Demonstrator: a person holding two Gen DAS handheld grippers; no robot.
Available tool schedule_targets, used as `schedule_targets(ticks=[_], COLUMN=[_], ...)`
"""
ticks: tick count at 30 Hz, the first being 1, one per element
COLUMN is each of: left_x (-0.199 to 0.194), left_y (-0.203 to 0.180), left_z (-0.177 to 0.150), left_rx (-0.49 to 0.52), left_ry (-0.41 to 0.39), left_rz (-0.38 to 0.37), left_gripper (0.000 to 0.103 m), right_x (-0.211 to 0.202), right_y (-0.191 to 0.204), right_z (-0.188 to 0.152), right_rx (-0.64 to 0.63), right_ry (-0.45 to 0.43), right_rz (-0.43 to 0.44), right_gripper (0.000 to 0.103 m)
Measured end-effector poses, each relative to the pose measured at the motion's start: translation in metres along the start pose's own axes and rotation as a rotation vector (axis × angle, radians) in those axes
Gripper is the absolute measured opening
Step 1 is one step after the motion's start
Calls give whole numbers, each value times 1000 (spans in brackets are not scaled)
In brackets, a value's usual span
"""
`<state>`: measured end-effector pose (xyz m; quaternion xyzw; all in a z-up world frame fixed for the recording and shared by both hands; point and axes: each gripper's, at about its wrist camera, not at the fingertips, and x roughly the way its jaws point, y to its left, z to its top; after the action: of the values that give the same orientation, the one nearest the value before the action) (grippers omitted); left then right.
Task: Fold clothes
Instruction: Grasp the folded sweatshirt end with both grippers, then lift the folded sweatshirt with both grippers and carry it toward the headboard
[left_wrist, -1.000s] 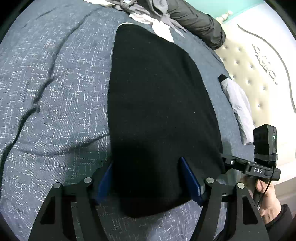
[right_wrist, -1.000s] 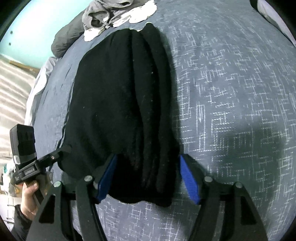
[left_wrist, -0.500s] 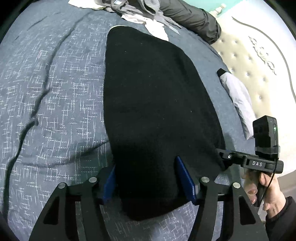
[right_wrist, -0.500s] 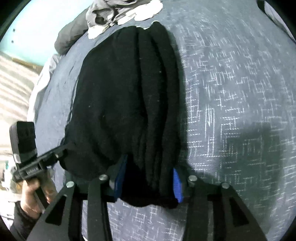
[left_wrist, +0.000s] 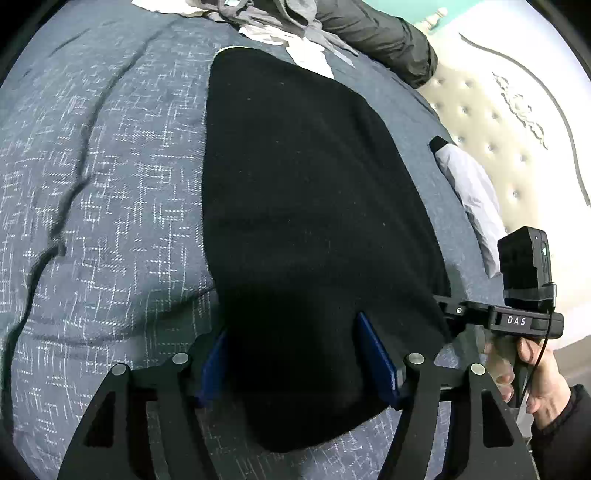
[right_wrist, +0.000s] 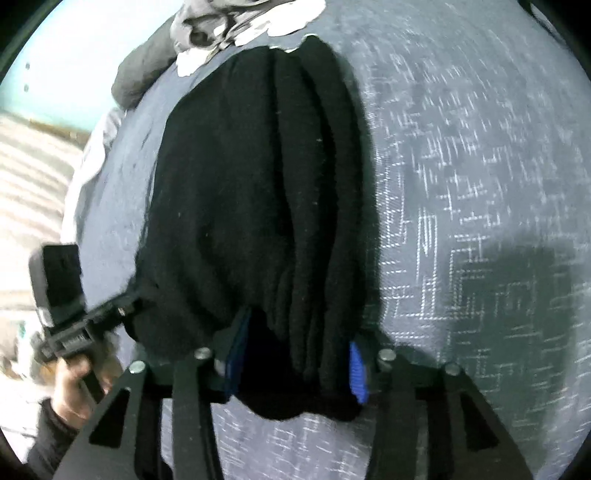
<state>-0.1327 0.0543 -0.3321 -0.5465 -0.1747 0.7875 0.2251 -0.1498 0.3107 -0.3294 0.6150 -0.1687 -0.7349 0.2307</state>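
Your left gripper (left_wrist: 301, 363) straddles the near end of the black sweater (left_wrist: 306, 206) lying folded lengthwise on the bed (left_wrist: 99, 177), its fingers fairly wide and not clearly pinching. Your right gripper (right_wrist: 295, 369) has just been closing and now squeezes the bunched folds. Lift unevenly and the left corner could slip, undoing the fold.

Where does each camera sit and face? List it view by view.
Left wrist: on left gripper, facing down the black garment on the blanket; own fingers, jaws just eased wider around its corner, and right hand show.
Right wrist: on right gripper, same heading; jaws just narrowed on the garment's folds; left hand shows.
Shared: garment, blanket, clothes pile.
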Motion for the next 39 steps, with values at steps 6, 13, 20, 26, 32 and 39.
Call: schedule_targets(ticks=[6,13,20,26,32,39], left_x=[2,-22,-57,-76,-85,-83], left_y=[-8,-32,-48,-86,-130,-186], left_z=[-7,-6,29,41,52,69], left_rx=[22,90,163,208,259,310], left_ry=[-13,-80,-142,-181,-206,-224], left_rz=[15,56,55,32,14,-9], left_gripper=[66,46,42,41,41,41], right_x=[-3,-32,-75,-127,-176,-230], right_y=[10,28,50,46,40,22], right_z=[-6,-5,7,9,7,11], right_rx=[-48,-147,-187,-213,-238,-243], right_ry=[-38,-104,-179,-234,-288,-351], right_rz=[-25,-54,-28,-16,-22,-41], right_gripper=[33,23,23,22,22,22])
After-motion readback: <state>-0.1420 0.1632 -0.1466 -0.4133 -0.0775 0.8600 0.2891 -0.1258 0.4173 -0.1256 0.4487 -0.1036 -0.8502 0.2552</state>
